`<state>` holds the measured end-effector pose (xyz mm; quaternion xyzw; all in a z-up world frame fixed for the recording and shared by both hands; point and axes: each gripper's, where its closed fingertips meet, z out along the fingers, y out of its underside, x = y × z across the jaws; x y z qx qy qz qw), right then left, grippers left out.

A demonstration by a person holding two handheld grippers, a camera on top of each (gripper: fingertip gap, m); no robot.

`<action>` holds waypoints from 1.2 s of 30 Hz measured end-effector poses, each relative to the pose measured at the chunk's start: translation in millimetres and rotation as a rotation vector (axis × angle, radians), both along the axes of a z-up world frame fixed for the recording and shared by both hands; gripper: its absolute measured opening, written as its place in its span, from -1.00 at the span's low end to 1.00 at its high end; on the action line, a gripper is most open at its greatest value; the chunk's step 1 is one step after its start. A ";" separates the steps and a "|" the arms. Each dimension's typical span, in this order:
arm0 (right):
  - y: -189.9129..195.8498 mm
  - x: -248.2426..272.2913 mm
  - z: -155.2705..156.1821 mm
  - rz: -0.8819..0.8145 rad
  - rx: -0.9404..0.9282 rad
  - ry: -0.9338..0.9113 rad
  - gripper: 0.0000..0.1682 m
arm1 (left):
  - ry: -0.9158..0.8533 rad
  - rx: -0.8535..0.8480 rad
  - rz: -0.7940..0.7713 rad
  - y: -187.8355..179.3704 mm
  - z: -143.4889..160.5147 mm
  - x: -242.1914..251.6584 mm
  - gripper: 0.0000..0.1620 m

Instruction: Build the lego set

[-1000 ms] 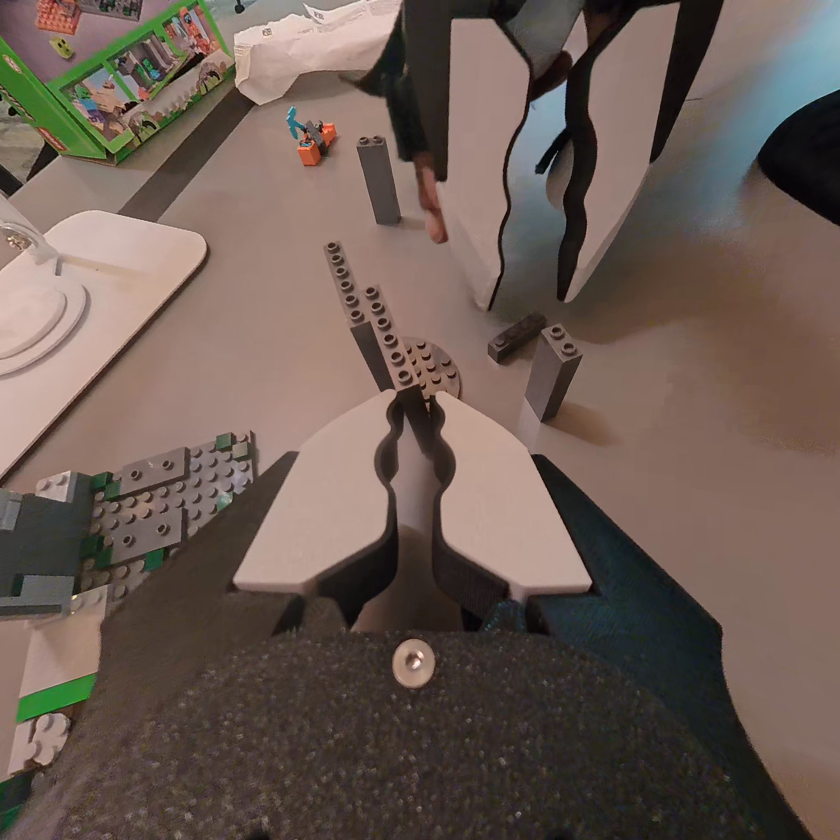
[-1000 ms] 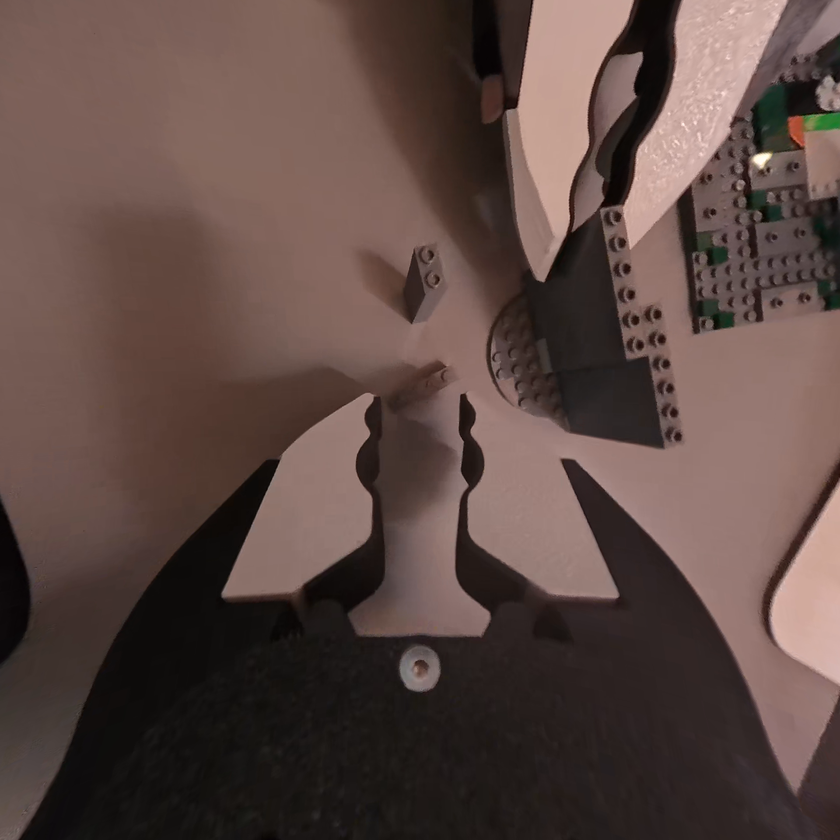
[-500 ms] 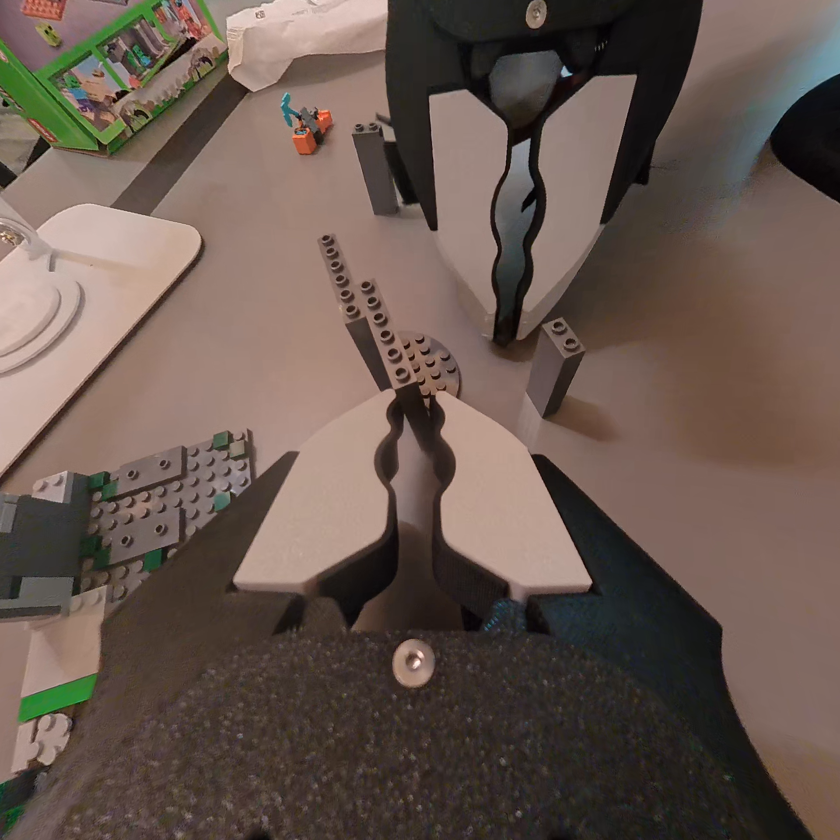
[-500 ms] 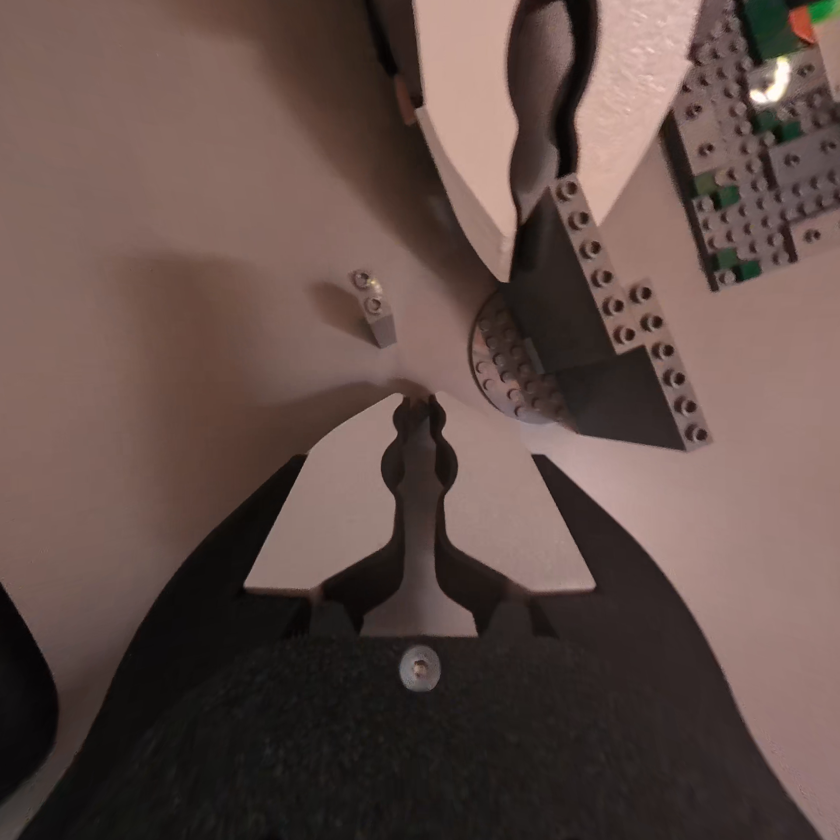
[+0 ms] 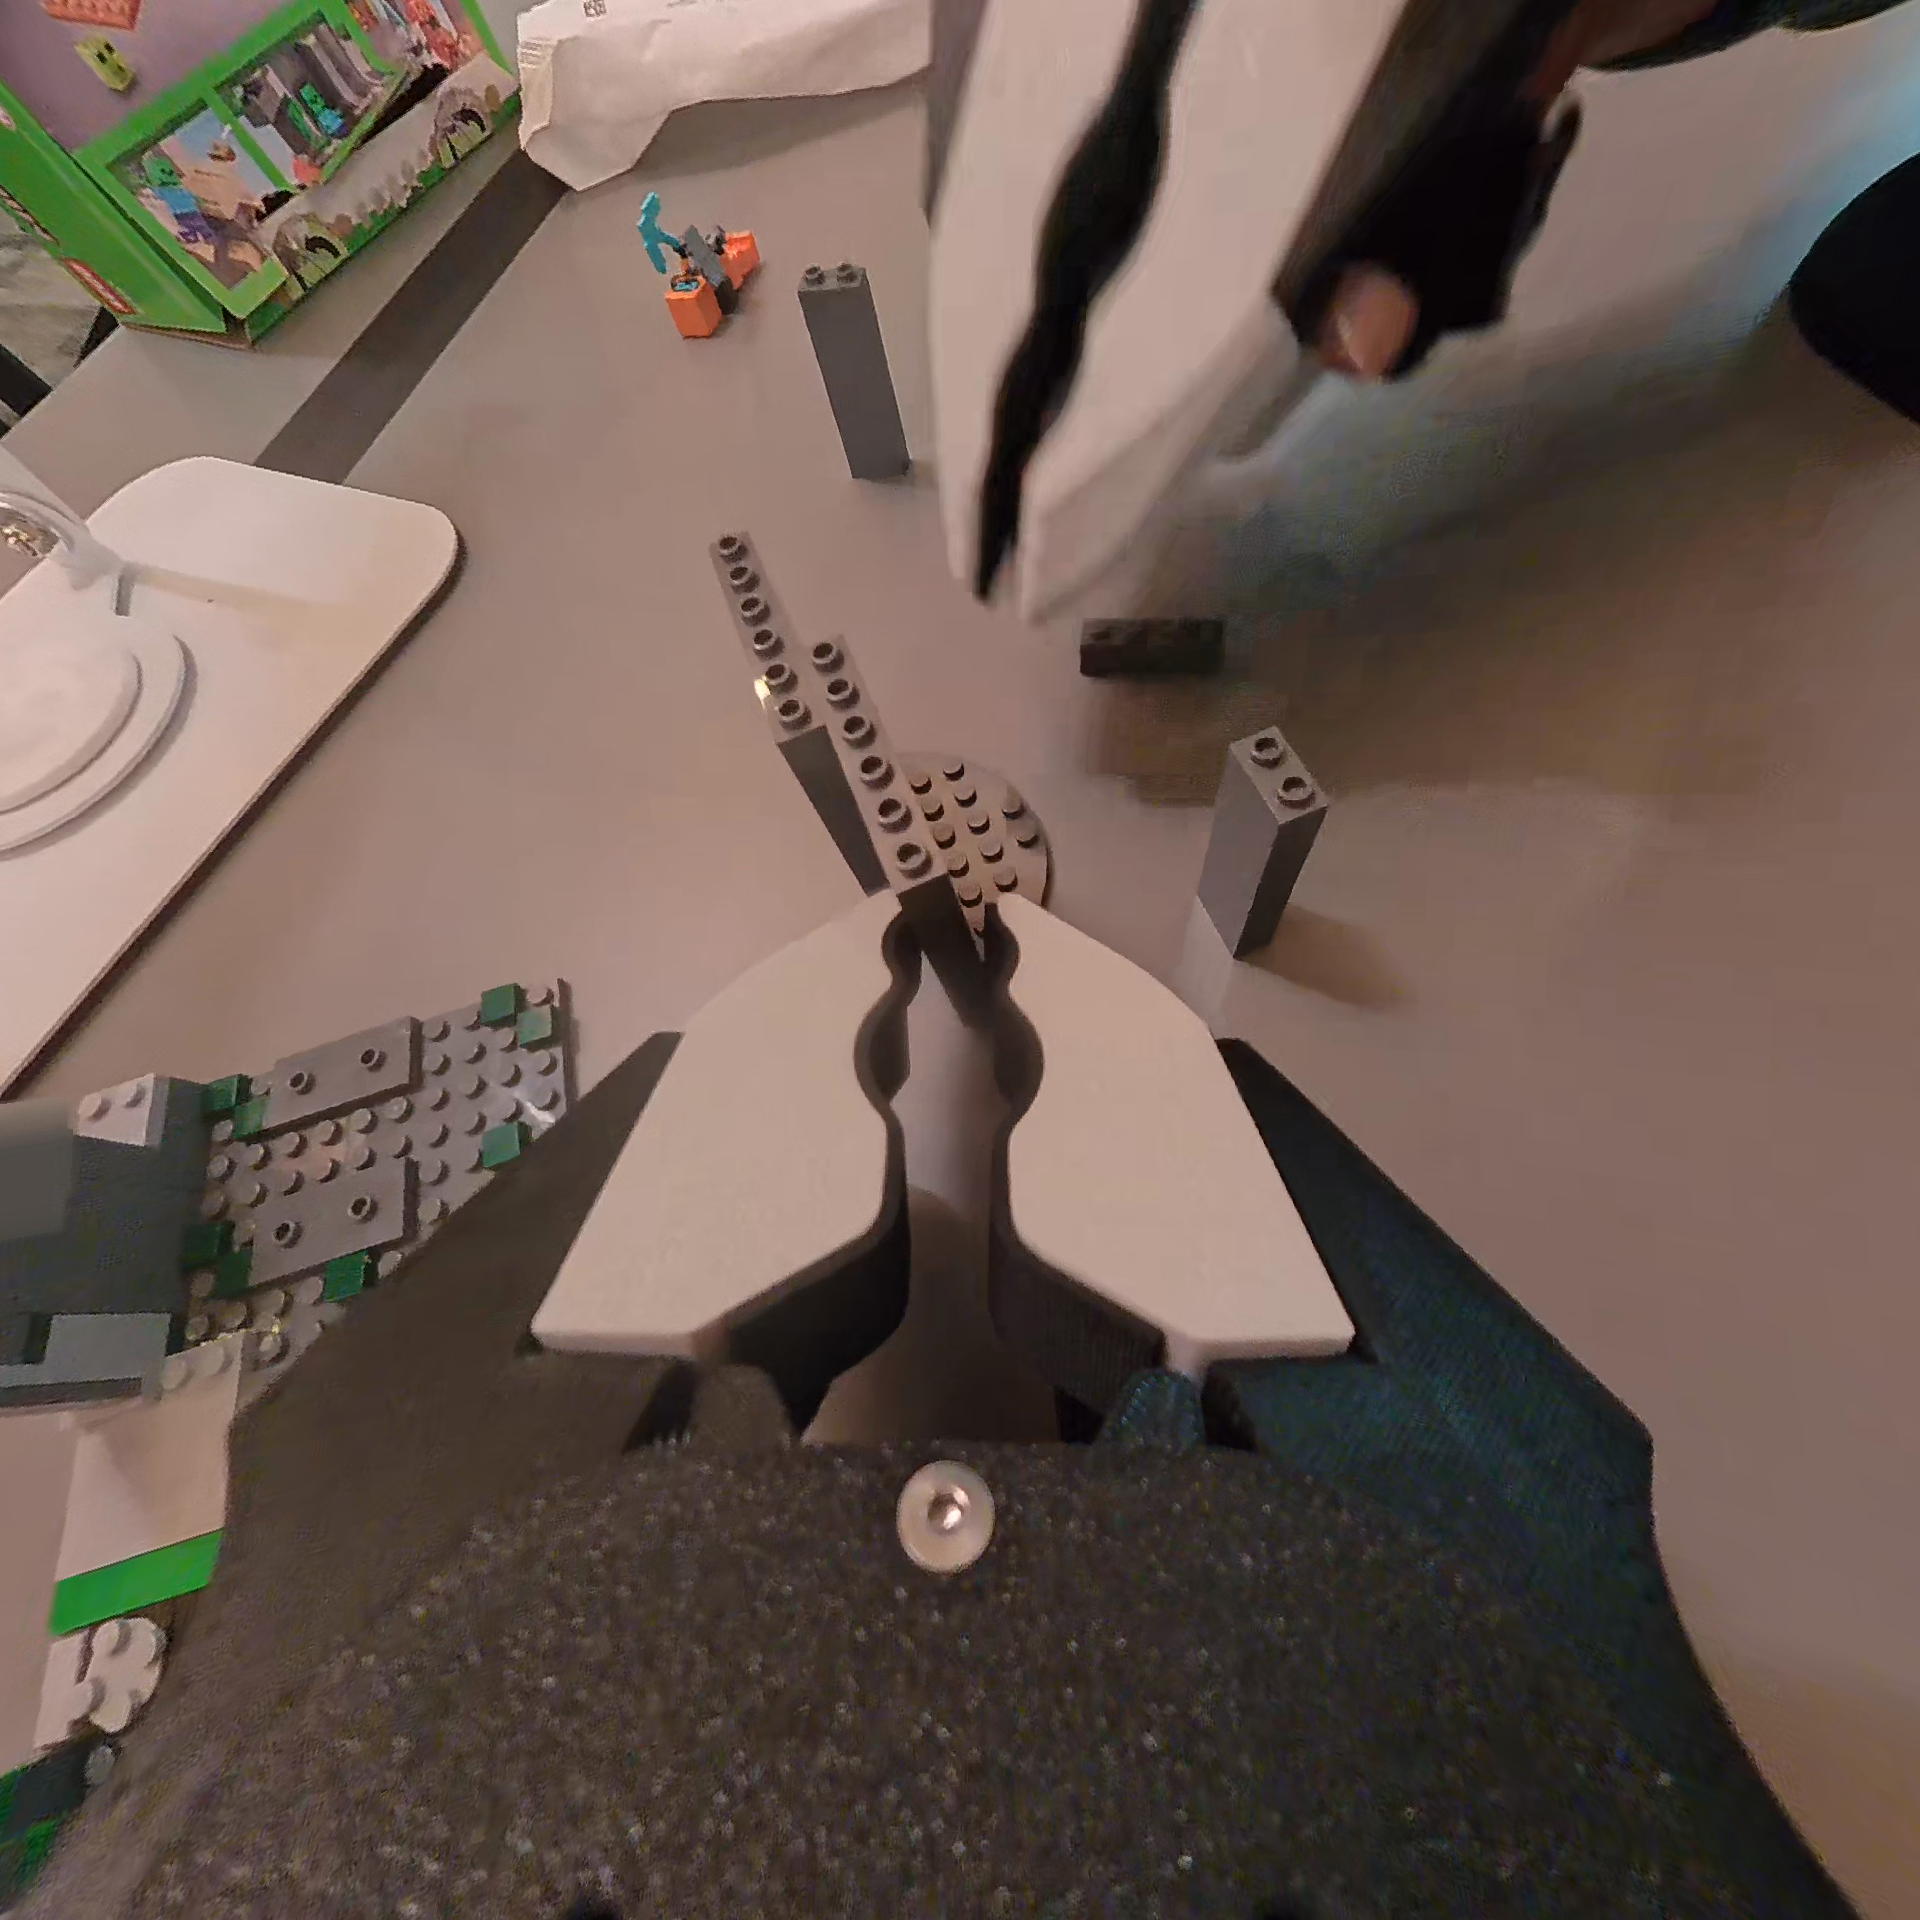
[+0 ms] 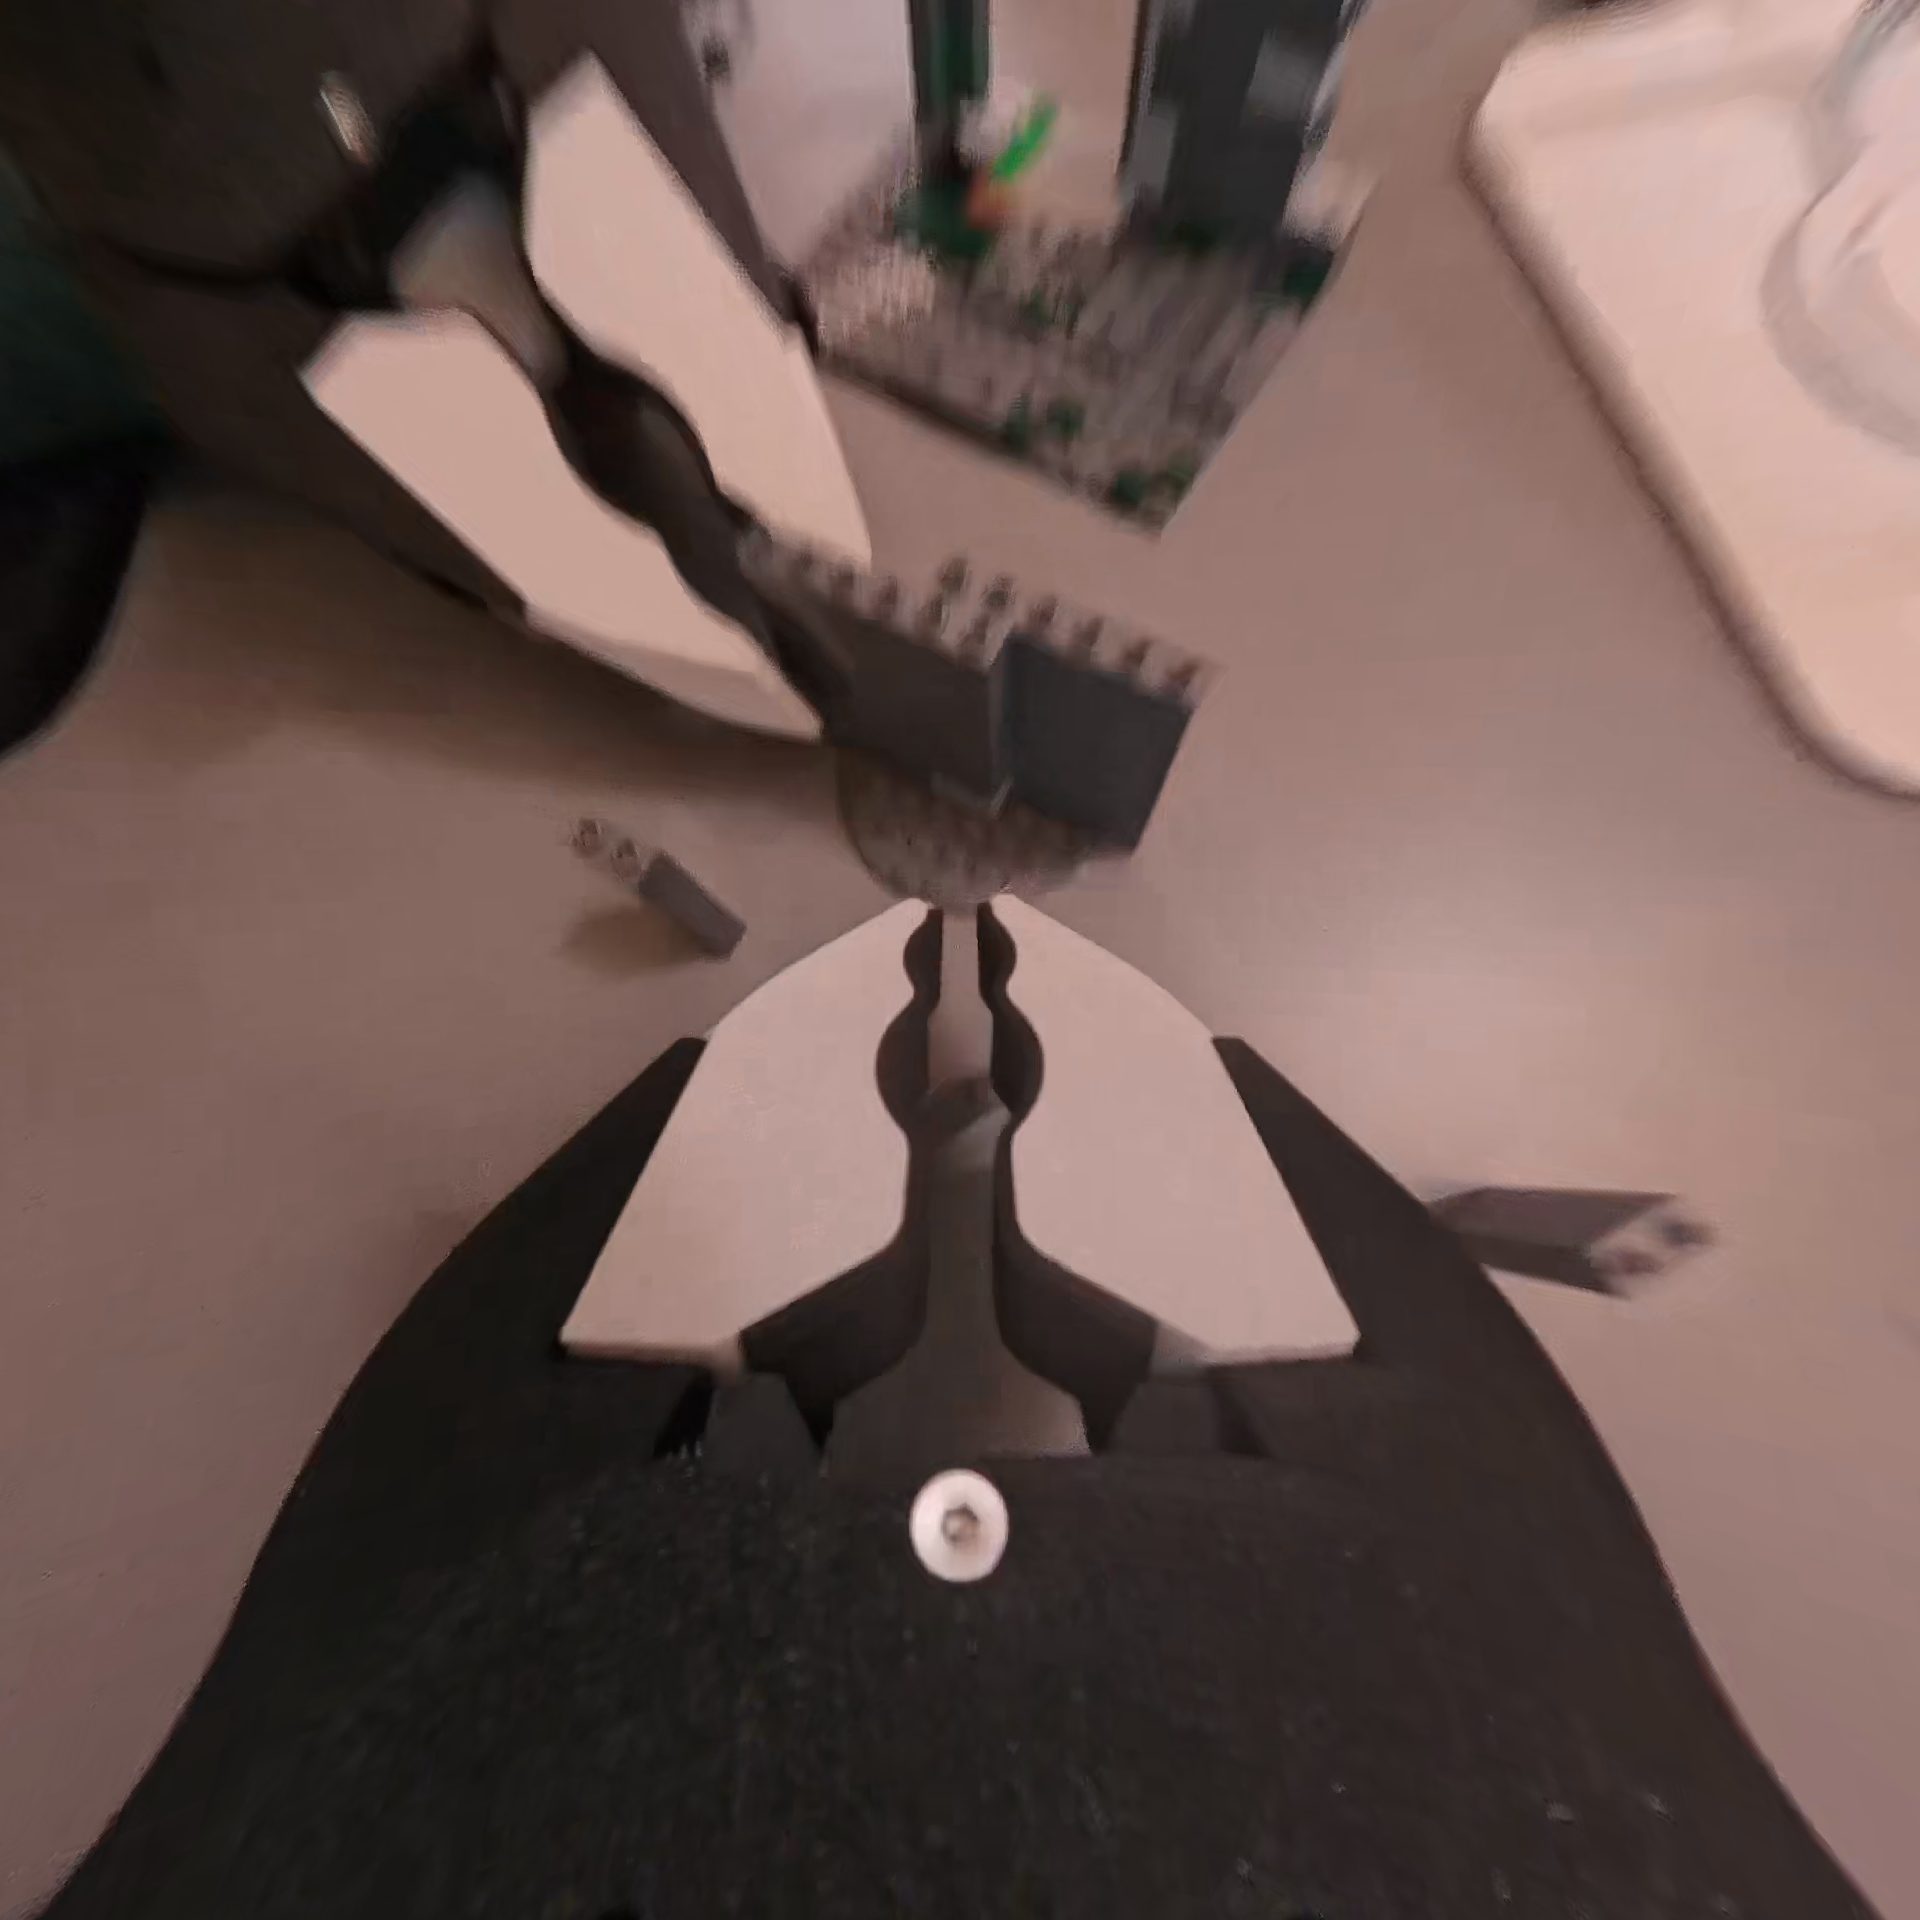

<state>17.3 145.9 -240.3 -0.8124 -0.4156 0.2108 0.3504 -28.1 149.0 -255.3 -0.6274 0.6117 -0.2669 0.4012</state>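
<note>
The left gripper [image 5: 951,920] is clamped on a dark grey wall of bricks [image 5: 831,748] standing on a round studded plate [image 5: 982,831] on the table [image 5: 520,727]. The right gripper [image 6: 958,914], raised above the table, is nearly closed; a blurred piece sits deep between its fingers, grip uncertain. A small dark brick [image 5: 1151,646] lies beside the plate, with a grey pillar [image 5: 1262,842] upright nearby. The partly built baseplate [image 5: 384,1122] sits at left.

My left claw [image 5: 951,914] has two pale grey fingers with wavy black inner edges. Its speckled black body carries one silver screw [image 5: 944,1527]. My right claw [image 6: 961,914] looks the same
</note>
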 end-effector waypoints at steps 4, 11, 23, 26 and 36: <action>39.8 20.4 68.0 -0.108 0.317 0.100 -0.92 | -0.069 -0.015 -0.028 -4.3 12.5 1.5 -0.79; 100.2 43.1 145.5 -0.283 0.553 0.223 -1.00 | -0.258 -0.096 -0.059 -10.4 50.3 -3.0 -0.71; 117.7 29.9 160.8 -0.284 0.581 0.271 -0.97 | -0.447 -0.051 0.106 20.3 99.9 -11.7 -0.83; 122.4 35.2 163.8 -0.315 0.598 0.280 -1.00 | -0.519 0.041 0.241 46.0 137.0 -16.3 -0.98; 160.8 59.6 199.4 -0.539 0.681 0.275 -1.00 | -0.691 0.155 0.685 136.4 231.2 -26.1 -1.00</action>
